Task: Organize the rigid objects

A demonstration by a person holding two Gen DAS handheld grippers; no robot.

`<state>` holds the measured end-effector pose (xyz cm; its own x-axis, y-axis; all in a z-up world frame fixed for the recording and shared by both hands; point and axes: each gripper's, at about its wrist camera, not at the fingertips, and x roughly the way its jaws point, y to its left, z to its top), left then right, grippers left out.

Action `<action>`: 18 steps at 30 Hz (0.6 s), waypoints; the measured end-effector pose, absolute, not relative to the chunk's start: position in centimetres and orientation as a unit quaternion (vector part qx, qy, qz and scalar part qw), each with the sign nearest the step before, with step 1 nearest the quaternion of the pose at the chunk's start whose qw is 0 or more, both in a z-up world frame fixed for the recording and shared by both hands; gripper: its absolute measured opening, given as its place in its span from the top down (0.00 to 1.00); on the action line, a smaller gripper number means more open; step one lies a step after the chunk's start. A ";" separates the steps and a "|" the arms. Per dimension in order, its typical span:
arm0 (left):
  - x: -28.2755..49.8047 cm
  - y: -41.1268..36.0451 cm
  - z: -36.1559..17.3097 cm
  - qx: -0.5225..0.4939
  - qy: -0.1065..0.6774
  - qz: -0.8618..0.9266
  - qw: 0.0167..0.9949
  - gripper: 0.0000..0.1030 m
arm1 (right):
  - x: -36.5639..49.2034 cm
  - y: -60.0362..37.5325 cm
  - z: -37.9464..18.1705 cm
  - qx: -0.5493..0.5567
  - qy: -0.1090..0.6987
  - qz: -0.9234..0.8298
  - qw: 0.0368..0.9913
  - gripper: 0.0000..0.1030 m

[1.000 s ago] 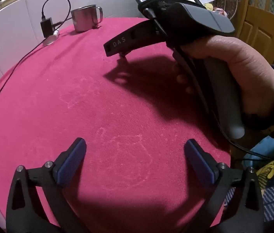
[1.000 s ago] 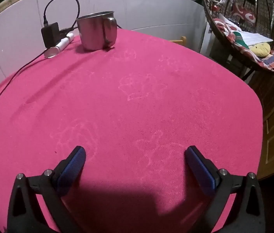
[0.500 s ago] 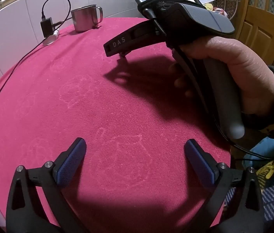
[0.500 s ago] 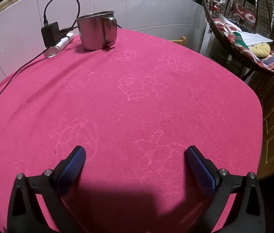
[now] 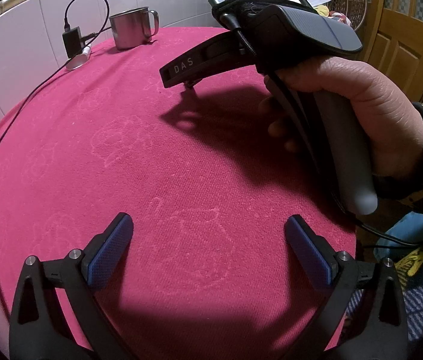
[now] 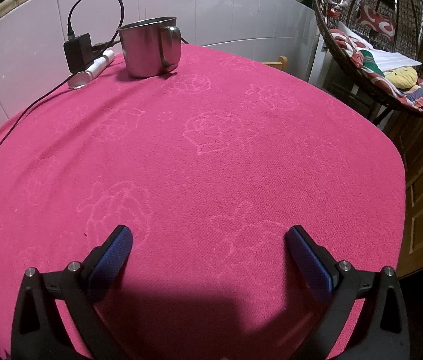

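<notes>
1. Task looks barely started: the only rigid things in view, a steel mug [image 6: 150, 48], a black charger [image 6: 77, 50] and a white power strip [image 6: 91, 70], sit together at the far left edge of the bench [image 6: 241, 162], against the tiled wall [image 6: 16, 45]. Nothing is held.
2. Mug stands upright, handle toward the right, just beside the charger and strip; a cable [image 6: 7, 114] trails off left over the pink cloth.
3. Rest of the cloth is bare, so which spot things should go to can't be told from here.
4. Left gripper [image 5: 208, 240]: fingers wide apart, clamped on nothing, low over the near part of the bench, pointing toward the far edge.
5. Right gripper [image 6: 208, 244]: fingers also wide apart, nothing between them, aimed across the bench with the mug well ahead and to the left.
6. In the left wrist view the right hand [image 5: 361, 114] wraps the handle of its gripper, held above the cloth and apart from the mug [image 5: 132, 31].
7. Left to do, as a judgement: reach the mug and pick it up.
</notes>
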<state>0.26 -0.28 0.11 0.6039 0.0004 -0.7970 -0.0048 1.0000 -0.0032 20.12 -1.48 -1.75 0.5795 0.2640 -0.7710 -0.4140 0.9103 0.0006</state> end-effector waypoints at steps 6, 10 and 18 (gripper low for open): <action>0.3 -0.3 0.1 -0.003 0.445 0.002 0.896 0.00 | 20.1 -1.5 -1.7 -0.090 0.416 0.192 0.884 0.00; 0.3 -0.3 0.1 -0.002 0.445 0.002 0.896 0.00 | 20.1 -1.5 -1.7 -0.090 0.417 0.192 0.884 0.00; 0.2 -0.3 0.0 -0.003 0.445 0.002 0.896 0.00 | 20.1 -1.5 -1.7 -0.090 0.417 0.192 0.884 0.00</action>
<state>0.22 -0.26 -0.03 0.6039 0.0008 -0.7971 -0.0058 1.0000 -0.0034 20.13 -1.47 -1.74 0.5792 0.2641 -0.7712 -0.4145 0.9101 0.0004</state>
